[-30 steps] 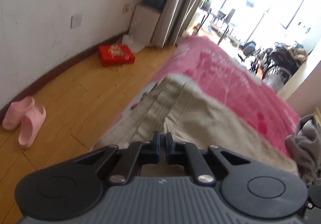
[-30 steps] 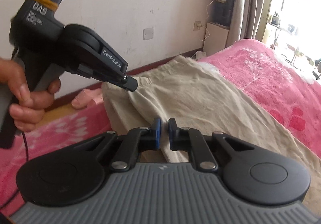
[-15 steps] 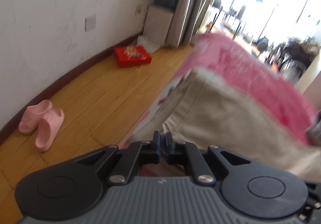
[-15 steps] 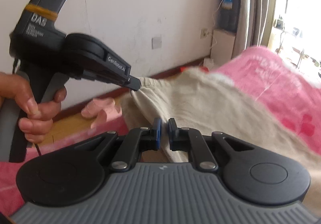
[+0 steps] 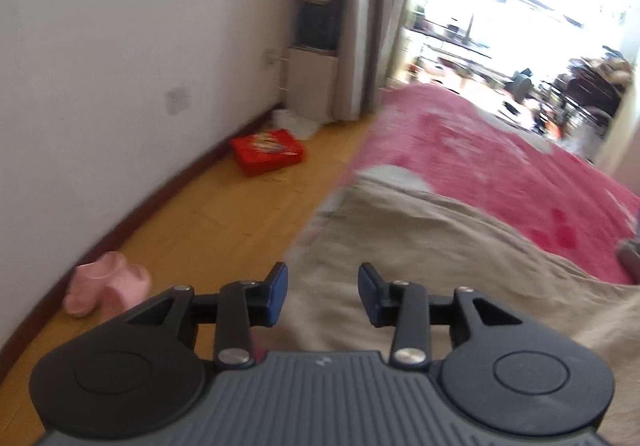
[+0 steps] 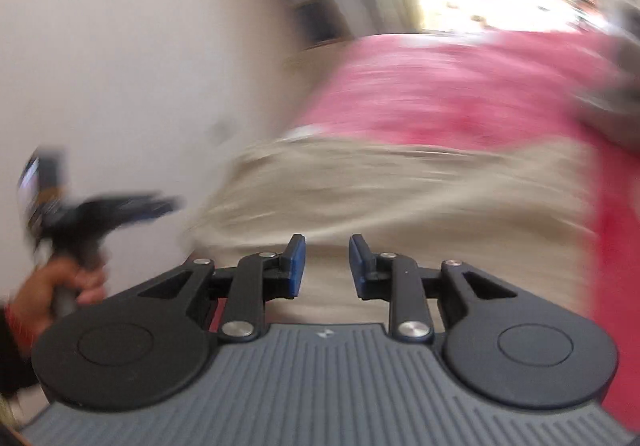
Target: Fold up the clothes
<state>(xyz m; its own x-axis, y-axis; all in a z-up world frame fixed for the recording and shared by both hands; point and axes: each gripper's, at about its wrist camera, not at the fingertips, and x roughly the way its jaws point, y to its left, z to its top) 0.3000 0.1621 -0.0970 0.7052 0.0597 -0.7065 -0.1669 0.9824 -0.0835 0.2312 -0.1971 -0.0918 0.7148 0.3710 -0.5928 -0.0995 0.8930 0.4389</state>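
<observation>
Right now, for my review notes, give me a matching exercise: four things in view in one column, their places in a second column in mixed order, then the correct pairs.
Things:
1. beige garment
2. red box
3. pink slippers
4. left gripper

Places:
A. on the wooden floor, by the wall near the curtain
B. spread on the pink blanket
C. over the beige cloth, jaws opening, nothing pinched
D. on the floor by the wall, nearest the camera

Pairs: 1-B, 2-A, 3-D, 4-C

Both wrist views look down close — sharing the beige garment.
</observation>
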